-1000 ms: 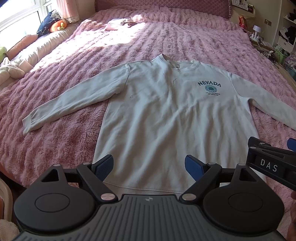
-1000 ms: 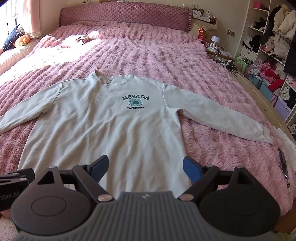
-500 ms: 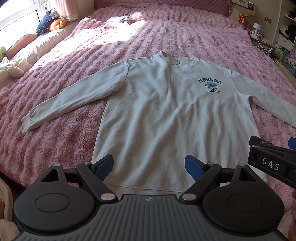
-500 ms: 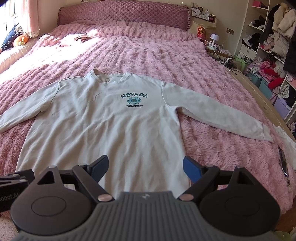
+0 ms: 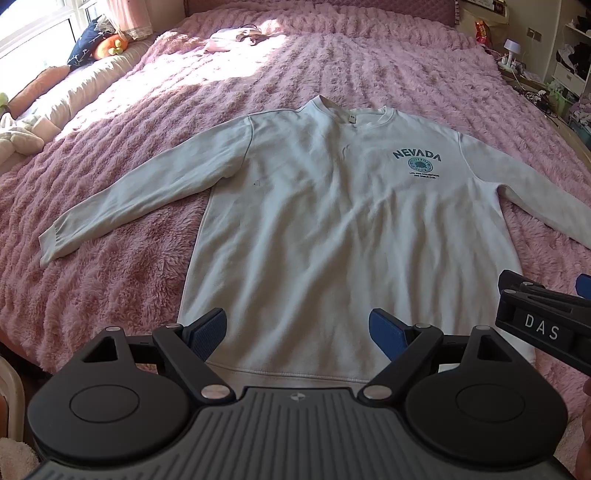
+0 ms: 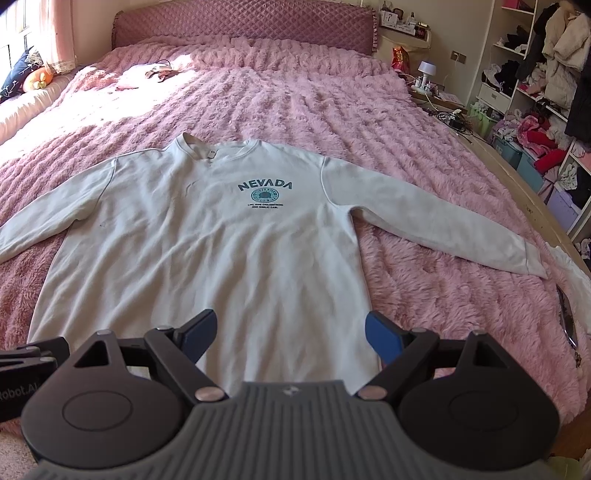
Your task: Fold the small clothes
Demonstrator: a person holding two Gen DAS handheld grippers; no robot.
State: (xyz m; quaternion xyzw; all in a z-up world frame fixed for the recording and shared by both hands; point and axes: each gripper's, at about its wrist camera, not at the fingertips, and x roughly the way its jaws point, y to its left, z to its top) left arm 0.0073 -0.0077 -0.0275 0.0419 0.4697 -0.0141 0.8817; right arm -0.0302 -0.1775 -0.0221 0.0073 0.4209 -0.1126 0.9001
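A pale long-sleeved sweatshirt (image 5: 325,221) (image 6: 221,251) printed NEVADA lies flat, front up, on the pink fluffy bedspread (image 5: 332,66) (image 6: 295,96), both sleeves spread sideways, hem toward me. My left gripper (image 5: 297,326) hovers open above the hem, blue pads wide apart, nothing between them. My right gripper (image 6: 290,328) is open too, over the lower right part of the body near the hem. The right gripper's black body marked DAS (image 5: 543,325) shows at the right edge of the left wrist view.
Pillows and soft toys (image 5: 99,40) line the left side by the window. Small pinkish items (image 5: 232,37) lie near the quilted headboard (image 6: 243,26). A lamp (image 6: 426,72), cables and cluttered shelves of clothes (image 6: 546,92) stand to the right. A white cloth (image 6: 569,266) lies at the bed's right edge.
Both views have shifted slightly, so the sweatshirt sits a little higher in frame. The jaws stay open and the sweatshirt has not moved.
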